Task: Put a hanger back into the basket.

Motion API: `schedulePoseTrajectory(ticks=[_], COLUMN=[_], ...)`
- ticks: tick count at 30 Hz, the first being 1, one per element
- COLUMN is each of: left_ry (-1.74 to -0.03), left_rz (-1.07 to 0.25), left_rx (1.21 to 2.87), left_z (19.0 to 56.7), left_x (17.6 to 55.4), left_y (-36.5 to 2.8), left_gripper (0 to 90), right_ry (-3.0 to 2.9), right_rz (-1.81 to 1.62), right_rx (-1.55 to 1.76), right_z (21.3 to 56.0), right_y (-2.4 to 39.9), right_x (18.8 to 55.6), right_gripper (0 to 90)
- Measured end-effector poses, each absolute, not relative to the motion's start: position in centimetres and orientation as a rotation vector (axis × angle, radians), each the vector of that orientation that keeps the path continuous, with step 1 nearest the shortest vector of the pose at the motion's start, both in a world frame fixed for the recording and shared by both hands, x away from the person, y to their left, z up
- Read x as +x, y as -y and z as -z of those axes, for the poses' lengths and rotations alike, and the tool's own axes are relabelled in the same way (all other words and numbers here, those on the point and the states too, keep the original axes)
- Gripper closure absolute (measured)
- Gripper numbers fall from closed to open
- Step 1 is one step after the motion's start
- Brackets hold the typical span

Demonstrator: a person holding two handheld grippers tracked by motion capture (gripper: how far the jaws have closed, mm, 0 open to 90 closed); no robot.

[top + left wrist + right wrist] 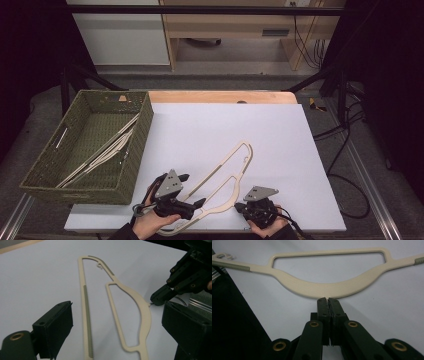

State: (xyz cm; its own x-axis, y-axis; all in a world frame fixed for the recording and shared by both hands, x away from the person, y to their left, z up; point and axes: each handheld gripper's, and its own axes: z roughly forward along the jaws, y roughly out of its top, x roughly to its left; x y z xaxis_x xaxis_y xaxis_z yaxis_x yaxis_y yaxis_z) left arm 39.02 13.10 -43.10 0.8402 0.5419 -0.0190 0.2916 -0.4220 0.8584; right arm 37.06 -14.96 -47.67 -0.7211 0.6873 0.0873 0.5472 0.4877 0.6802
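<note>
A cream plastic hanger (231, 199) lies flat on the white board, running from the front edge toward the middle. My left gripper (195, 190) is open, its two jaws standing on either side of the hanger's (145, 312) lower part without touching it. My right gripper (239, 205) is shut, its tips pressed together right against the outer edge of the hanger's (324, 288) thick curved middle. From the left gripper view, the right gripper (157, 301) meets a small nub on that edge; whether it pinches the nub I cannot tell.
A green woven basket (140, 145) sits at the left of the board, with more cream hangers (107, 150) lying inside. The white board (280, 140) rests on a wooden table (220, 96). Cables trail on the floor at the right.
</note>
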Motion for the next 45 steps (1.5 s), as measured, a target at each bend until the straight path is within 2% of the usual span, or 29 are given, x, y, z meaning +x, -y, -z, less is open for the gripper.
schedulePoseTrajectory(ticks=[10,16,21,27,34,42,45], left_ry=[-0.546,-0.510,-0.494,-0.468,-0.483,-0.478,-0.479], left_rz=[-0.256,-0.209,-0.172,-0.171,-0.131,-0.156,-0.168], left_rx=[2.157,2.246,2.302,2.391,2.409,2.426,2.414], left_z=[44.1,45.0,45.7,46.4,46.6,46.3,45.9], left_x=[39.1,39.4,39.7,40.1,40.2,39.9,39.8], left_y=[-9.2,-6.9,-5.8,-5.3,-5.0,-5.0,-5.2], left_gripper=[12.2,17.8,28.9,47.4,68.9,71.2,71.6], right_ry=[-2.536,-2.547,-2.556,-2.556,-2.559,-2.563,-2.539], right_rz=[-1.044,-1.034,-1.013,-1.010,-1.019,-1.031,-1.156], right_rx=[1.027,1.000,1.010,0.992,0.979,0.986,0.967], right_z=[46.0,45.1,44.5,44.1,43.6,43.4,42.9], right_y=[14.8,14.6,14.4,14.4,14.6,14.7,15.5], right_x=[37.1,37.2,37.3,37.4,37.5,37.5,37.5], right_gripper=[89.4,89.4,89.5,89.4,89.4,88.2,80.5])
